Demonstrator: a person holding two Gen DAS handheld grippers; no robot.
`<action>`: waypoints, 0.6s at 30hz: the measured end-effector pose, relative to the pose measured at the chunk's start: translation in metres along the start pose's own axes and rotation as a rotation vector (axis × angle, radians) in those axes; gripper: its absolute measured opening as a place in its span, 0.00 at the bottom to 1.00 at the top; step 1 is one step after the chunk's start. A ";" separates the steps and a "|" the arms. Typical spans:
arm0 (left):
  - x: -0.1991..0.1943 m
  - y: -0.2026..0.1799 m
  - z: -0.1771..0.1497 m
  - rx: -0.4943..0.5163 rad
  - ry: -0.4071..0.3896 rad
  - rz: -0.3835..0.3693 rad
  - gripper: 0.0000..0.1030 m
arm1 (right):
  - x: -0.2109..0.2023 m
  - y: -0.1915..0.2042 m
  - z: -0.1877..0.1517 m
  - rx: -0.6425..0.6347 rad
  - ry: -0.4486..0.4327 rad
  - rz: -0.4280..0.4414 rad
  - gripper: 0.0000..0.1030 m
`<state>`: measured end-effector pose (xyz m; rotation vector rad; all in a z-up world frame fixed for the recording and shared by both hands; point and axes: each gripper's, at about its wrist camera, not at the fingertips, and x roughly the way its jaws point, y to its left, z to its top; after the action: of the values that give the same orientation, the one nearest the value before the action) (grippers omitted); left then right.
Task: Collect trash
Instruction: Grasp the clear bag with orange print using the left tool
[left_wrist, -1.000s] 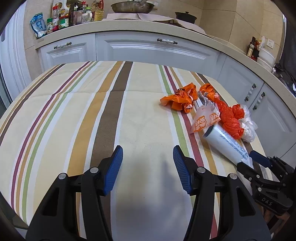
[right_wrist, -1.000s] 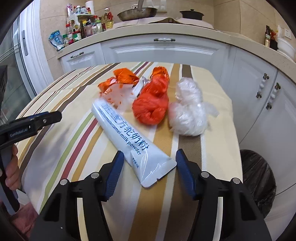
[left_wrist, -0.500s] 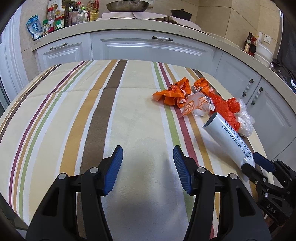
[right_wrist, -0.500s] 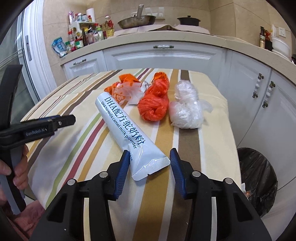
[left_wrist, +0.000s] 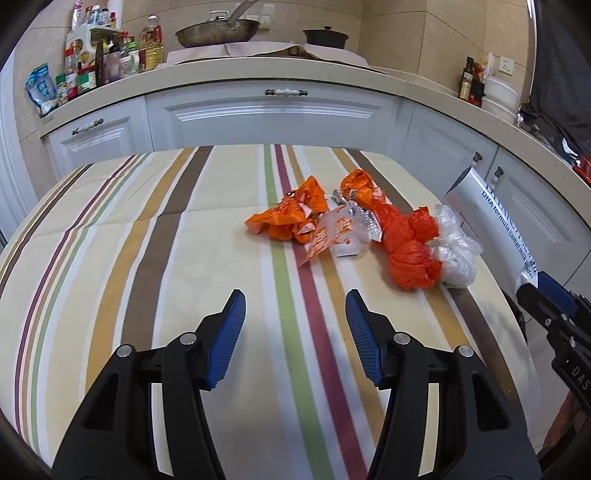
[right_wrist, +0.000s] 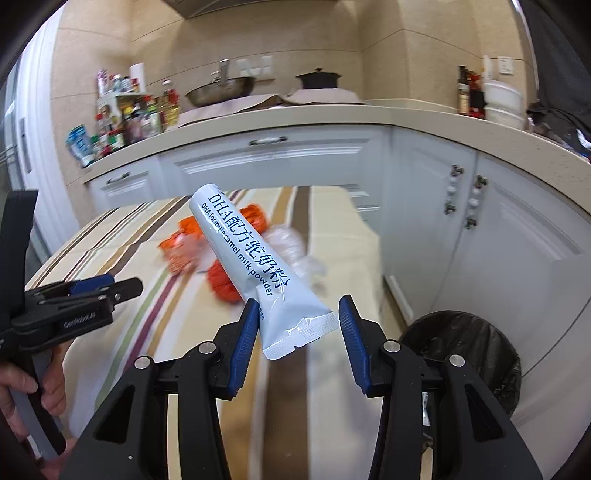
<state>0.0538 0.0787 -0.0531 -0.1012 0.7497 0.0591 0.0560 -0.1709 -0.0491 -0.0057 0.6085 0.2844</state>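
Note:
My right gripper (right_wrist: 297, 325) is shut on the crimped end of a white milk powder sachet (right_wrist: 251, 258) and holds it lifted above the striped table's right edge; it also shows in the left wrist view (left_wrist: 491, 225). Orange wrappers (left_wrist: 291, 218), a crumpled orange bag (left_wrist: 410, 251) and a clear plastic bag (left_wrist: 456, 254) lie on the striped tablecloth (left_wrist: 184, 258). My left gripper (left_wrist: 295, 328) is open and empty above the cloth, short of the trash pile.
A bin with a black liner (right_wrist: 472, 350) stands on the floor to the right of the table. White cabinets (left_wrist: 266, 118) and a counter with bottles and a pan (left_wrist: 218, 31) run behind.
My right gripper closed on the sachet's end and lifted it off the table, tilting up. My left gripper stayed open, drifting slightly.

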 end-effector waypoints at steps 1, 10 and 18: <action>0.002 -0.002 0.002 0.005 0.001 -0.001 0.53 | 0.001 -0.002 0.001 0.005 -0.001 -0.008 0.44; 0.024 -0.016 0.020 0.034 0.009 0.012 0.53 | 0.008 -0.024 0.011 0.054 -0.017 -0.049 0.44; 0.043 -0.021 0.035 0.047 0.020 0.013 0.50 | 0.019 -0.038 0.014 0.082 0.001 -0.057 0.44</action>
<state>0.1102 0.0626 -0.0557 -0.0518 0.7717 0.0528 0.0896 -0.2014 -0.0512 0.0555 0.6194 0.2041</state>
